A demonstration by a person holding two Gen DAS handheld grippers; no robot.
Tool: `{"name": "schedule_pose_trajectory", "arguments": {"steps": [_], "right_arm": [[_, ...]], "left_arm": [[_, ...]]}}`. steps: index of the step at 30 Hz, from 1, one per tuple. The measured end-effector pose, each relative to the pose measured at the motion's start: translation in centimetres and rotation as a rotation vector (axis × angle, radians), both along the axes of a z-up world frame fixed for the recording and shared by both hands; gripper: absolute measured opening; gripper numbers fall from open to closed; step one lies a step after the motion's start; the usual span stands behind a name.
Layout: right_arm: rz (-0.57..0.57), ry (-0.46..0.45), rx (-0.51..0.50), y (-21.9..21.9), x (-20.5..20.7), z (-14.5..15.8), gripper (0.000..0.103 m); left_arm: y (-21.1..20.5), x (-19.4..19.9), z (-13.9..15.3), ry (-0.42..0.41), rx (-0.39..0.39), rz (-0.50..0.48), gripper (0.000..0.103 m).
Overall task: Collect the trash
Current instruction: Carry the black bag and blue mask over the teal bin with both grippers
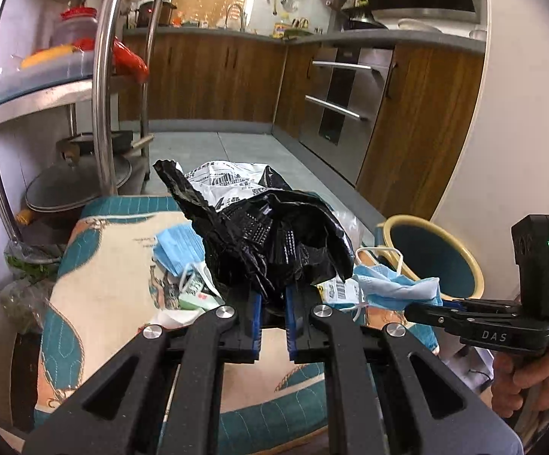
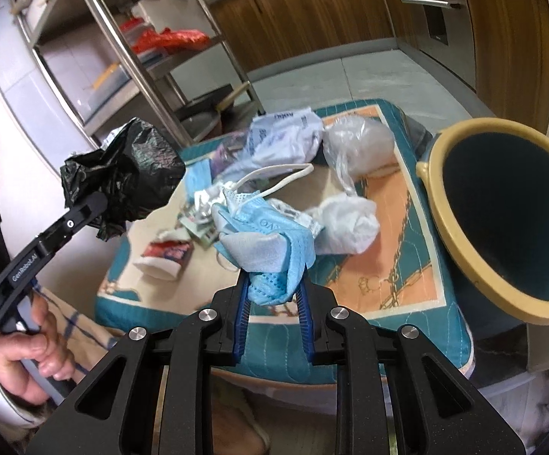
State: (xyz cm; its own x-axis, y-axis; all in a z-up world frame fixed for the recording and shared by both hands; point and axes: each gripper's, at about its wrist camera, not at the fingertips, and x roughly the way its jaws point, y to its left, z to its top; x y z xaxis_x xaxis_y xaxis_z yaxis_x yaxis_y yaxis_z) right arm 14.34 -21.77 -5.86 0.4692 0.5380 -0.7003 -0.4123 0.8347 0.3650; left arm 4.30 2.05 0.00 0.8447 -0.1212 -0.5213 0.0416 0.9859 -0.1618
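My left gripper [image 1: 273,295] is shut on a crumpled black plastic bag [image 1: 274,239] and holds it above the cushioned stool [image 1: 103,284]; the left gripper also shows in the right wrist view [image 2: 98,204] with the black bag [image 2: 130,174]. My right gripper [image 2: 272,292] is shut on a blue face mask [image 2: 266,250], lifted over the stool [image 2: 388,265]; the right gripper appears in the left wrist view [image 1: 411,309] with the mask [image 1: 392,284]. A teal bin with a cream rim [image 2: 502,223] stands right of the stool.
More trash lies on the stool: white plastic bags [image 2: 350,223], a printed wrapper [image 2: 285,140], a small red-and-white packet [image 2: 166,256], another blue mask [image 1: 177,250]. A steel shelf rack [image 1: 103,87] stands at the left, wooden cabinets [image 1: 206,76] behind.
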Motion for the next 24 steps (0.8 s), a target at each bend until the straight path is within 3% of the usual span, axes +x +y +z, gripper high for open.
{"name": "schedule_pose_trajectory", "arguments": {"steps": [7,14,24], "right_arm": [[-0.019,-0.042,0.042,-0.9,-0.2,1.4,0.024],[-0.122,-0.09,0.042,-3.6,0.3,2.8,0.024],[-0.344,-0.161,-0.047,-10.2,-0.2,4.6,0.024]], "left_arm": [[0.0,-0.5,0.7,-0.051,-0.001,-0.009,0.009],[-2.0,0.4,1.4,-0.067,0.012,-0.091,0.009],[-9.3,4.1,2.9,-0.078,-0.004,-0.269,0.009]]}}
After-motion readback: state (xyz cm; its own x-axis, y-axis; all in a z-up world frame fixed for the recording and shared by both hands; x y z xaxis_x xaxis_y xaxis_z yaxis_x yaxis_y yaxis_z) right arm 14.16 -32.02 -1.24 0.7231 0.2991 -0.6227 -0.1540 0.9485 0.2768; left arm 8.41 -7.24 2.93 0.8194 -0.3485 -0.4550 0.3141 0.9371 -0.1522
